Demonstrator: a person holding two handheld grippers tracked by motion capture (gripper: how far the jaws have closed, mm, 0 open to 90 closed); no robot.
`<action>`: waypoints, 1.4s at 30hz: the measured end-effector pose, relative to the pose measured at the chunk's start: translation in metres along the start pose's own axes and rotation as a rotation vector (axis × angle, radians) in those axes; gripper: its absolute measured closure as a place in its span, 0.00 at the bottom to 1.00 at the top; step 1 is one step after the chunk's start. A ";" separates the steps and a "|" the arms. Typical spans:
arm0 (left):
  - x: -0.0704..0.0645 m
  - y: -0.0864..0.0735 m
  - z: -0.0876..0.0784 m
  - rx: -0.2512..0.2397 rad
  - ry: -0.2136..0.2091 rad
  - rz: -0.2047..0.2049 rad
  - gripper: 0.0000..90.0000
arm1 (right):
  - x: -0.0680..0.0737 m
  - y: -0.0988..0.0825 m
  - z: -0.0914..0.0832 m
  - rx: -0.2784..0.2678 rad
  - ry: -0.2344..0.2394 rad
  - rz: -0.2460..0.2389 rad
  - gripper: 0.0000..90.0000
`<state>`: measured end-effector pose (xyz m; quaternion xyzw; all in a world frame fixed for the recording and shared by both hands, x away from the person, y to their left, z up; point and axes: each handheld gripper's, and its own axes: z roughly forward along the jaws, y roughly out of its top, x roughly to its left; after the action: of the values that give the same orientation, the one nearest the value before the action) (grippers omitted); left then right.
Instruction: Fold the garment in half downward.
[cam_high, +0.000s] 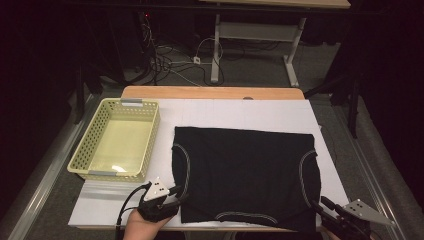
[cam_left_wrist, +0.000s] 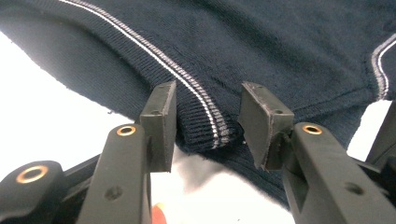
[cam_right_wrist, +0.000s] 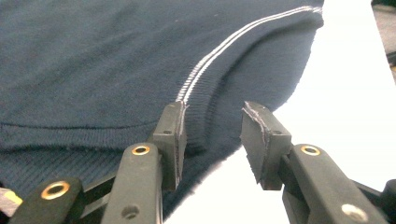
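In the high view, a dark garment (cam_high: 245, 175) with pale piping is seen spread flat on a white sheet (cam_high: 280, 112) covering the table. The left gripper (cam_high: 176, 196) is held low at the garment's near left corner, pointed towards the cloth, with a hand (cam_high: 142, 226) behind it and a cable trailing from it. The right gripper (cam_high: 320, 206) is placed at the garment's near right corner, angled inward towards it. A pale yellow basket (cam_high: 87, 150) is set left of the garment, apart from it.

In the left gripper view, the jaws are seen spread, with a gap between the pads (cam_left_wrist: 161, 123). The ribbed, striped corner of the garment (cam_left_wrist: 205, 126) lies in that gap on the white sheet, and neither pad is pressed against it.

In the right gripper view, the jaws are likewise parted. The garment's (cam_right_wrist: 93, 70) ribbed edge with its white stripe is met by the left pad (cam_right_wrist: 175, 135), while the other pad is held over the bare sheet just beside the cloth. Nothing is pinched.
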<state>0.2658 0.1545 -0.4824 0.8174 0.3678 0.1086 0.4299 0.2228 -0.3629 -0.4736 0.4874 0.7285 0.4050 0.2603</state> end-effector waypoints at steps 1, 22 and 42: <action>0.000 0.000 -0.001 -0.004 0.000 -0.003 0.62 | 0.001 0.000 0.002 0.000 0.013 0.003 0.68; -0.011 -0.001 -0.011 0.025 -0.045 0.021 0.88 | 0.016 0.002 0.001 0.006 0.034 -0.064 0.88; -0.001 -0.003 -0.015 -0.091 -0.030 -0.006 0.42 | 0.005 -0.004 -0.005 -0.051 0.085 0.006 0.46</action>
<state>0.2560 0.1646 -0.4754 0.7974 0.3585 0.1118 0.4724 0.2151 -0.3605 -0.4744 0.4649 0.7270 0.4446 0.2402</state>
